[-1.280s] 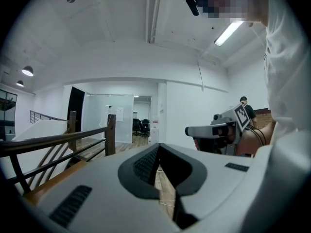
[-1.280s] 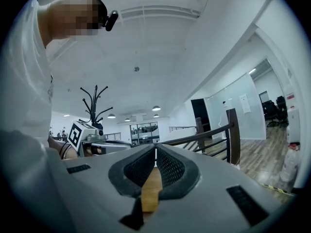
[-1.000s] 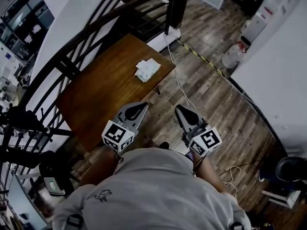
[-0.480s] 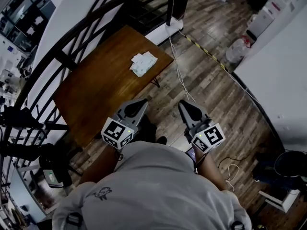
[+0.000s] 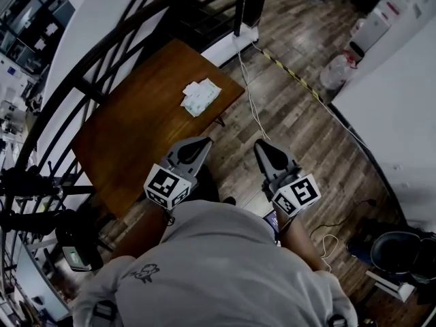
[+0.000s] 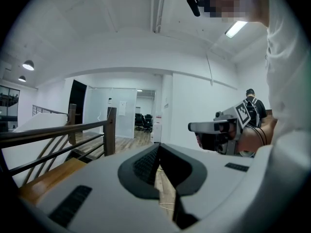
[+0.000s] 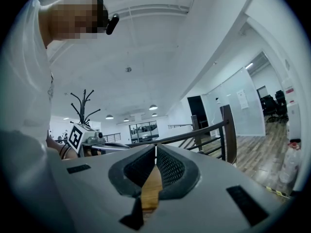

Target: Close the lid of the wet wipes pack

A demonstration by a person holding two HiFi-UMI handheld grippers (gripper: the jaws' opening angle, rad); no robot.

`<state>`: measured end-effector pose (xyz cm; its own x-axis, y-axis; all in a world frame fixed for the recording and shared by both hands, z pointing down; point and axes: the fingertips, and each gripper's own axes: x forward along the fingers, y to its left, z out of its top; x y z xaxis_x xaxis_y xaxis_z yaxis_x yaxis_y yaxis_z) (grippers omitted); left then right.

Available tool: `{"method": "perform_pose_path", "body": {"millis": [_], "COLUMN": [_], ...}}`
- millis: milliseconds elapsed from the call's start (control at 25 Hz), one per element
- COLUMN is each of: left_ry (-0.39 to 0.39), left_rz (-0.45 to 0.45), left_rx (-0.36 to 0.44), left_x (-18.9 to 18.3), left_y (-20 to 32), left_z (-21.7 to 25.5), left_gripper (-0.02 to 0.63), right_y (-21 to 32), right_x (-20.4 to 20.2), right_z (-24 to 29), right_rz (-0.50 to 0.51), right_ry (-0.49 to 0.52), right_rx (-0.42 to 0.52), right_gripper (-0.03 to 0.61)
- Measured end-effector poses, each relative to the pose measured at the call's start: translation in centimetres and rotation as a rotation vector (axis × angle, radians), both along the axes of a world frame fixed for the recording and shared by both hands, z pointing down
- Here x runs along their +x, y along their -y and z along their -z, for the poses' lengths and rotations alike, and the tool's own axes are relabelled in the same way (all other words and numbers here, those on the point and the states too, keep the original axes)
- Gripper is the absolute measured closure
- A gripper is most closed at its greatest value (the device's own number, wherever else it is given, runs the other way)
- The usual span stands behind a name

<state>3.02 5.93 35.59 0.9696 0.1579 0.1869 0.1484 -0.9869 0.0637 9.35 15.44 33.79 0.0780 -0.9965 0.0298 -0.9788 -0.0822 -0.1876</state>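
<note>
Well away from the person, the wet wipes pack (image 5: 201,98) lies flat near the far right corner of the wooden surface (image 5: 136,135). Its long axis seems to slant from near left to far right; whether its lid is up is too small to tell. Both hands hold their tools about level, side by side at chest height, pointing away. The left tongs (image 5: 201,142), over the surface's near edge, and the right tongs (image 5: 261,146), over the floor (image 5: 306,135), are each pressed together on nothing.
</note>
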Motion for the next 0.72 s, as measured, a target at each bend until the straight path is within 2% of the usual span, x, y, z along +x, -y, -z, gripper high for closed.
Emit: {"method": "perform_pose_path", "body": {"millis": [400,720], "left_ry": [0.002,-0.003], "left_rz": [0.042,0.094], "left_rx": [-0.008,-0.011], "left_x": [3.8,4.1], "left_y": [7.5,15.7], "left_z": [-0.5,0.7], "left_gripper": [0.604,0.604], "right_y": [8.2,17.2], "right_x": [4.0,5.1], "right_z": [-0.6,0.9], "right_rz": [0.05,0.107], "right_ry": [0.007,-0.007], "right_rx": [-0.004,0.002], "right_gripper": [0.543,0.543]}}
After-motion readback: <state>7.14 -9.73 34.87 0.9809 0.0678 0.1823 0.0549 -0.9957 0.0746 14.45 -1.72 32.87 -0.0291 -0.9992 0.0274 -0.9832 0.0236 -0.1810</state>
